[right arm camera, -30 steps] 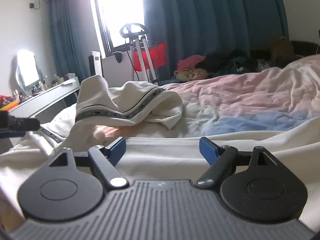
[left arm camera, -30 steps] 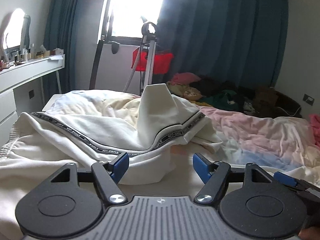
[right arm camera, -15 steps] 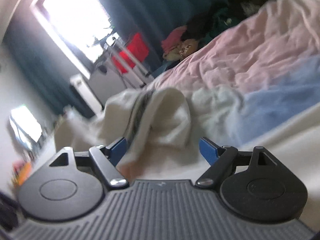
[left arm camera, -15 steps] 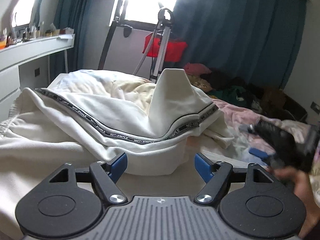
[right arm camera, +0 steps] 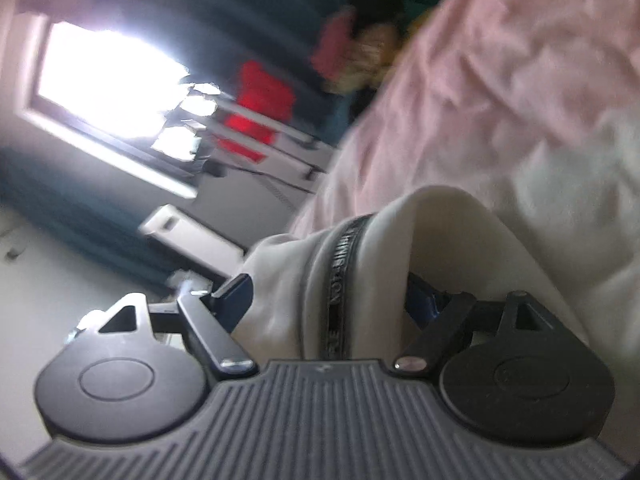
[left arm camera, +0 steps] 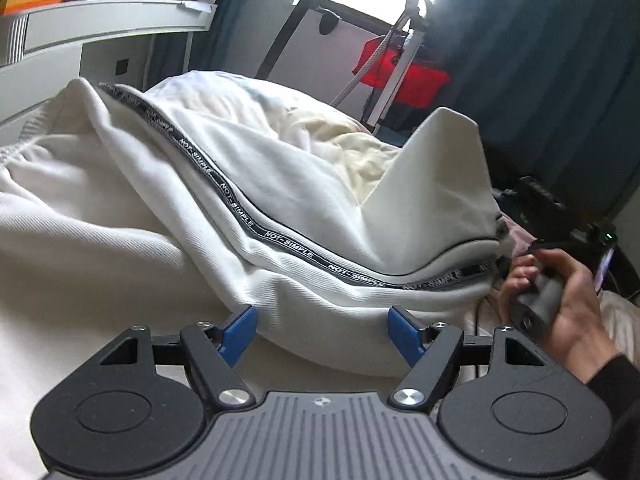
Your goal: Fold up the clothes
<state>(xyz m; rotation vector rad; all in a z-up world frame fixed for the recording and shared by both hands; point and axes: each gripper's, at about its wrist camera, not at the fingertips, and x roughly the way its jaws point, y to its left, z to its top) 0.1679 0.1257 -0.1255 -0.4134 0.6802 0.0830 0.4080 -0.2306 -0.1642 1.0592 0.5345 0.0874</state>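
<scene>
Hard to see: the right wrist view is blurry and tipped sideways, so the room behind looks smeared.
Hidden: one blue finger of the right gripper is partly tucked behind cloth. The far end of the white garment goes behind the person's hand.
Cut off: the sleeve runs off the picture's edge.
Where the clothes are: the white garment lies in a heap on the bed, with one corner poking up in a point. A dark stripe with words runs along it.
Left gripper: wide open, holding nothing. The garment's edge lies just beyond its tips.
Right gripper: its fingers stand apart with a fold of the white garment pushed in between them. I cannot tell if it is squeezing yet.
Count: two grippers, one hand in view, one white garment, one pink blanket.
Behind: one red bag on a stand by dark curtains, and one white desk.
</scene>
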